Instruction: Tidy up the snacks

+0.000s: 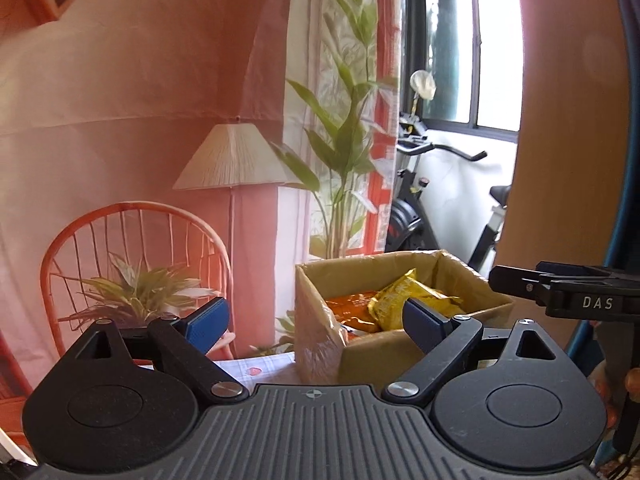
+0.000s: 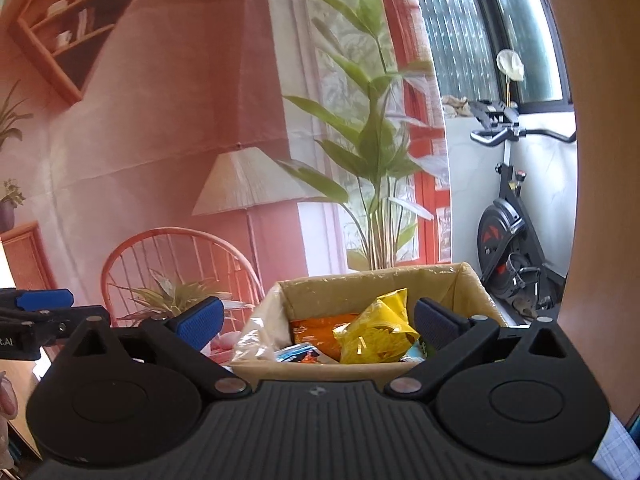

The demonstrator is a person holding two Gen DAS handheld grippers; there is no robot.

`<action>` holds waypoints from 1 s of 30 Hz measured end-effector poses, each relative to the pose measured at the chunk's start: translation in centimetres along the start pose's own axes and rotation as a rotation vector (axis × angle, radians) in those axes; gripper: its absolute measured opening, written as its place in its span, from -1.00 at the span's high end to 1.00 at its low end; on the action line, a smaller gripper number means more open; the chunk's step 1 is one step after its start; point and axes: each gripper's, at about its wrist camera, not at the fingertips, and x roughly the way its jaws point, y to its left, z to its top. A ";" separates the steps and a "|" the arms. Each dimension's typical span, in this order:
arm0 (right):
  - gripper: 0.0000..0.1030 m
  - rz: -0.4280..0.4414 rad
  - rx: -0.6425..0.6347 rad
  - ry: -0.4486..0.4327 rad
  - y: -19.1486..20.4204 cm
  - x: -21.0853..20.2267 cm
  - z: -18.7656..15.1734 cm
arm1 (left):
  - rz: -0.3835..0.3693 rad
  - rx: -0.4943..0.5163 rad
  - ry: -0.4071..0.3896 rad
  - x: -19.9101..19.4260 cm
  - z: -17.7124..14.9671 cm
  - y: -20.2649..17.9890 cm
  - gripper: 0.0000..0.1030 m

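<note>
Room: pink backdrop printed with a lamp and plants; exercise bike by the window.
Left wrist view: cardboard box stands on a checked tablecloth, near its far edge; a yellow snack bag lies on an orange pack inside.
Left gripper: jaws spread wide, empty.
Right wrist view: same box, yellow bag uppermost.
Right gripper: fully spread, empty.
Handling: bags likely light, crinkly, slippery, crushable; pinch a sealed end seam.
</note>
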 end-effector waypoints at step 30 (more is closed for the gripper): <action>-1.00 0.012 -0.011 -0.001 8.3 -8.6 -3.3 | 0.151 -0.005 -0.098 -11.6 -2.4 1.9 -0.86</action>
